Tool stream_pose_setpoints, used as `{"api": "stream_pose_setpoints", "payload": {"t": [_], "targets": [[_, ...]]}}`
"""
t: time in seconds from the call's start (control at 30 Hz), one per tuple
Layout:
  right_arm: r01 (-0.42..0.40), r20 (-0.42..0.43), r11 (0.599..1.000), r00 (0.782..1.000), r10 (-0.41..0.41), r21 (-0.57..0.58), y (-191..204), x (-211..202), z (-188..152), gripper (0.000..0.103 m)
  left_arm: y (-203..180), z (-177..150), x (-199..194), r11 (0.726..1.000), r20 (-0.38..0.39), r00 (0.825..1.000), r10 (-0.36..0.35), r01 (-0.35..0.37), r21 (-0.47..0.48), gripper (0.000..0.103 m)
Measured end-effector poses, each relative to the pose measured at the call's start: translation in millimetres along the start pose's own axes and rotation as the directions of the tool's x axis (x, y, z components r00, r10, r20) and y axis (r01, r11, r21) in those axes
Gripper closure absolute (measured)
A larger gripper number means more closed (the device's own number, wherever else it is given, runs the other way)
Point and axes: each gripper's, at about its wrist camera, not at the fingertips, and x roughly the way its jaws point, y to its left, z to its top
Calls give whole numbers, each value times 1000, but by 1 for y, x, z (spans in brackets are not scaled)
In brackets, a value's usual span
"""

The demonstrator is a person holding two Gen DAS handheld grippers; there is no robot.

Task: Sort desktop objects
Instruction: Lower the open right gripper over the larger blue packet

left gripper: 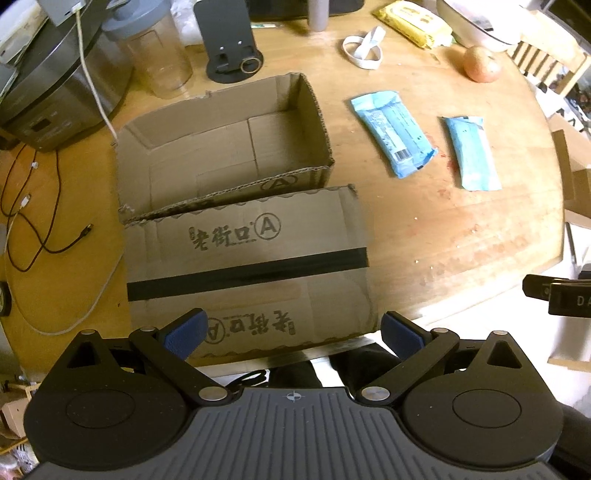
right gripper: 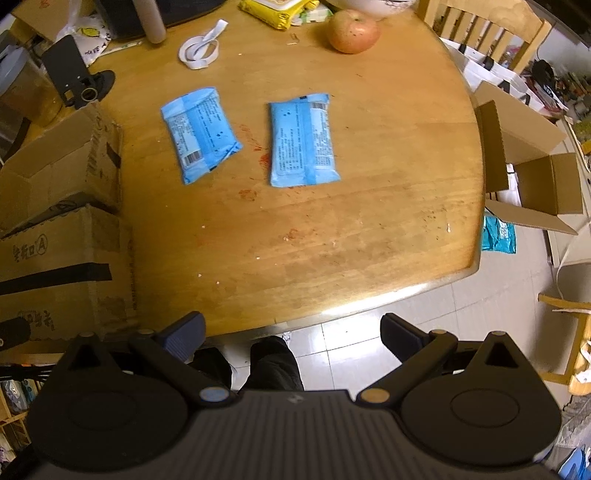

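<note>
- Round wooden table [left gripper: 461, 236] carries an open cardboard box [left gripper: 221, 147], its near flap printed with a circled A and crossed by black tape.
- From the left wrist view, the left gripper [left gripper: 291, 332] hangs over that flap, blue-padded fingers spread wide, holding nothing.
- Two blue packets [left gripper: 393, 133] [left gripper: 472, 153] lie flat to the right of the box, slightly apart; an apple [left gripper: 482, 62] and a yellow wipes pack [left gripper: 413, 22] sit farther back.
- From the right wrist view, the right gripper [right gripper: 291, 332] hovers at the table's near edge, fingers apart and empty.
- Both blue packets [right gripper: 199, 134] [right gripper: 303, 142] lie ahead of it, the box [right gripper: 62, 206] to their left.
</note>
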Motion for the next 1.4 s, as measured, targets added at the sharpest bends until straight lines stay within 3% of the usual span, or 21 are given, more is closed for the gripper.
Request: {"api": "stream_pose_setpoints", "payload": {"t": [1.4], "targets": [[15, 0, 1000, 1000, -15, 4, -5, 17, 48, 0, 2, 3, 1, 1000, -21, 1000, -6, 6, -7, 0]]}}
